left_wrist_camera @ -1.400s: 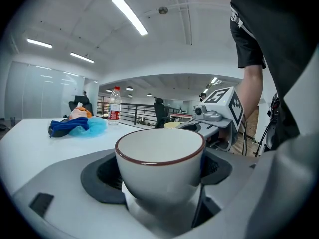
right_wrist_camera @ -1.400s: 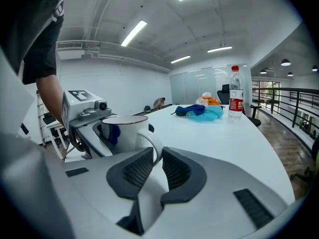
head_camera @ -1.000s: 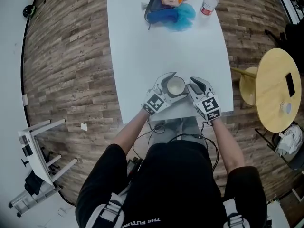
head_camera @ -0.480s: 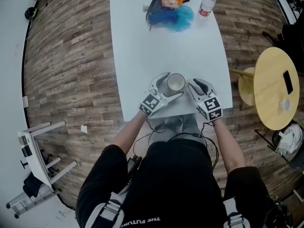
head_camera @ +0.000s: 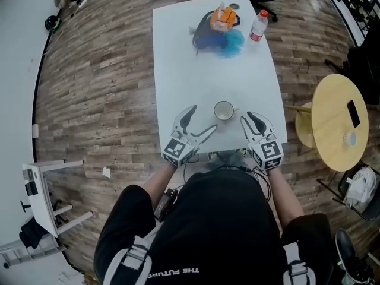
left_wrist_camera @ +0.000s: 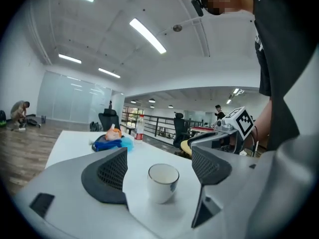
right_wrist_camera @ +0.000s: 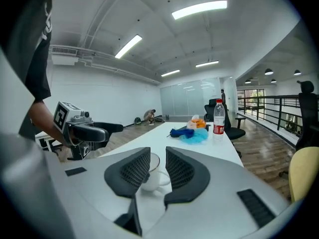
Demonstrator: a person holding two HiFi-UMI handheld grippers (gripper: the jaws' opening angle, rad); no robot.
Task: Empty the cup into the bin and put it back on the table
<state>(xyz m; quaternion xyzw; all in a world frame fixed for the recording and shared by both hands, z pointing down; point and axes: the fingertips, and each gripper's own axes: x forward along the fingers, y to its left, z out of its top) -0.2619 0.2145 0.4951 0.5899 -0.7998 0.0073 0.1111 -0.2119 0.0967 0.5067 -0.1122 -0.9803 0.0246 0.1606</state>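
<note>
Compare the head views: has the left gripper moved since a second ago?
Yes. The left gripper has drawn back toward the table's near edge; its open jaws flanked the cup before, and now the cup stands clear beyond them.

Glossy cup (head_camera: 224, 110); matt table (head_camera: 196, 76); wood-plank floor (head_camera: 101, 82).

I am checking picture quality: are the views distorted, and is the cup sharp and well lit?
Head view: strong wide-angle bend, the table edges bow. Left gripper view: cup sharp, soft shadow beneath, dark rounded corners. Right gripper view: ceiling light glares.
</note>
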